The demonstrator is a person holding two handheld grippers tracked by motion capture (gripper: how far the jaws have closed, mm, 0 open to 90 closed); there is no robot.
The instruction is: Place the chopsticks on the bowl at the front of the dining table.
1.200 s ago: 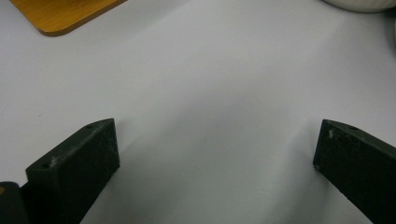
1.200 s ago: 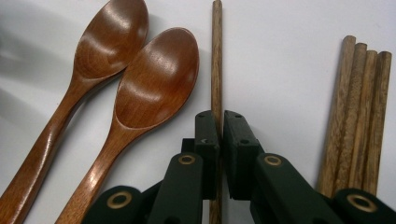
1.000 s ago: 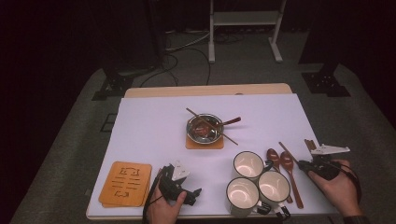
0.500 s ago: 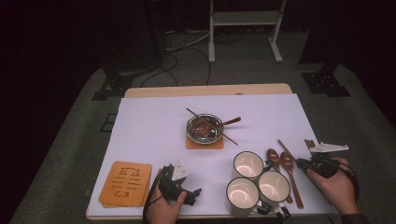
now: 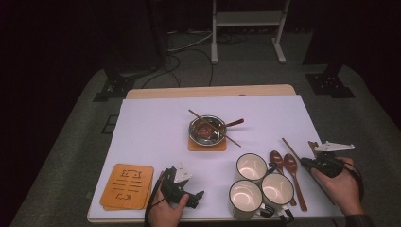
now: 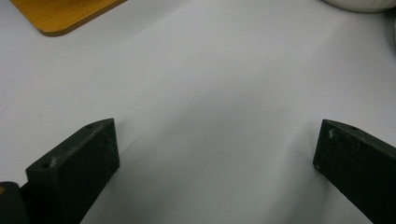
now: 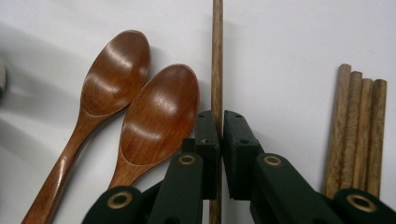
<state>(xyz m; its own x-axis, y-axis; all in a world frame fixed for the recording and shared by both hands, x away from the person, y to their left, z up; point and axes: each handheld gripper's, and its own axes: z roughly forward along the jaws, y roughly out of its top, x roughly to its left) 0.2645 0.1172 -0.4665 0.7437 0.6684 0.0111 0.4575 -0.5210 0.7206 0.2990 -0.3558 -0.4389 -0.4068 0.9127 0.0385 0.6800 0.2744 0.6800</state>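
Left gripper (image 5: 197, 197) rested near the table's front edge, jaws spread wide over bare white table (image 6: 224, 93), beside the orange coaster (image 5: 127, 186). Right gripper (image 7: 220, 126) clamped tight on a single wooden chopstick (image 7: 217, 56), lying between two wooden spoons (image 7: 159, 112) and a chopstick bundle (image 7: 357, 126).

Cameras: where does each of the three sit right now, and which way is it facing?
High view: above the person's edge of the table, looking forward and down; both hands enter from the bottom.
Left gripper view: on the left hand-held gripper, looking low over the white surface between its open jaws, toward a wooden coaster.
Right gripper view: on the right hand-held gripper, looking along a chopstick clamped in its jaws, beside two wooden spoons.
Shared: high and right gripper views both show the spoons and chopstick.
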